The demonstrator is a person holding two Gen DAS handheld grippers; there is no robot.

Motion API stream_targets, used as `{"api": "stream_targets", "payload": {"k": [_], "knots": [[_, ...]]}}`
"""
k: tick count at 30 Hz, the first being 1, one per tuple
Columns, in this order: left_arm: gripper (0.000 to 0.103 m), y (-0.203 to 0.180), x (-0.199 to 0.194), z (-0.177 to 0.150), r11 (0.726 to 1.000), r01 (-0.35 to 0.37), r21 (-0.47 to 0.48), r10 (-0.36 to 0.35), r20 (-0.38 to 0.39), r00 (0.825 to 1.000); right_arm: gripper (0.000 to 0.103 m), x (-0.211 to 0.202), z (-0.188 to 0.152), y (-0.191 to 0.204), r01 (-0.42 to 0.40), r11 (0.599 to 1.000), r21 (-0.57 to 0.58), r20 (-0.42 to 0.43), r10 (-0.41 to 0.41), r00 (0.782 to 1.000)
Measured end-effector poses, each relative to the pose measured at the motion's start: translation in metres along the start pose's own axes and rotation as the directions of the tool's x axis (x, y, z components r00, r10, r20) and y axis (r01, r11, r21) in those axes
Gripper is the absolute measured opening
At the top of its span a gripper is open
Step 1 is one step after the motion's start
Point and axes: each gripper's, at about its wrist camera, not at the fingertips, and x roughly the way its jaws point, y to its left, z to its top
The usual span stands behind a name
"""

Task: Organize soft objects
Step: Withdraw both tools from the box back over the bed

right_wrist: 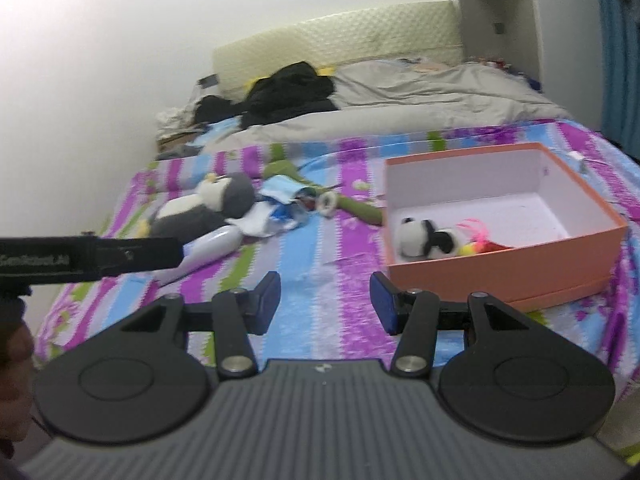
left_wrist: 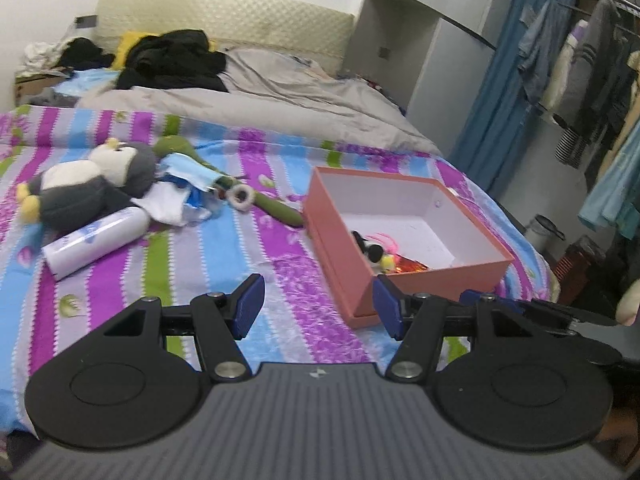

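Observation:
An open orange box (left_wrist: 436, 280) (right_wrist: 508, 268) sits on the striped bedspread, right of centre. Inside lie a small panda plush (right_wrist: 424, 238) (left_wrist: 372, 248) and a pink-yellow feathery toy (right_wrist: 478, 240). A grey and white penguin plush (left_wrist: 88, 184) (right_wrist: 208, 204) lies to the left, beside a green plush (left_wrist: 276, 204) (right_wrist: 352, 206), a blue face mask (left_wrist: 192, 172) (right_wrist: 280, 190) and a white bottle (left_wrist: 96, 240) (right_wrist: 212, 246). My left gripper (left_wrist: 318, 306) is open and empty, just short of the box's near corner. My right gripper (right_wrist: 326, 304) is open and empty above the bedspread.
A grey duvet (left_wrist: 280, 92) and black clothes (left_wrist: 172, 60) cover the far half of the bed. A wall runs along the left side. Hanging clothes (left_wrist: 592, 80) and a small bin (left_wrist: 546, 232) stand to the right. The left gripper's body (right_wrist: 88, 258) shows at the right wrist view's left edge.

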Motion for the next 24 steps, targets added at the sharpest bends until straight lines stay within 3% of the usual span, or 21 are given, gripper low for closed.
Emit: {"api": "stream_targets", "payload": {"k": [5, 10, 24], "knots": [[0.066, 0.016, -0.014, -0.015, 0.998, -0.042, -0.043, 0.043, 0.029, 0.999, 0.052, 0.008, -0.007, 0.011, -0.023, 0.998, -0.054, -0.020, 0.022, 1.000], [0.066, 0.036, -0.007, -0.029, 0.993, -0.077, -0.085, 0.076, -0.011, 0.997, 0.052, 0.023, -0.016, 0.013, -0.038, 0.998, -0.056, -0.054, 0.035, 0.998], [0.066, 0.069, 0.055, -0.020, 0.989, -0.130, -0.070, 0.128, -0.032, 0.991, 0.052, 0.081, -0.014, 0.017, -0.072, 0.996, -0.049, -0.094, 0.067, 0.993]]}}
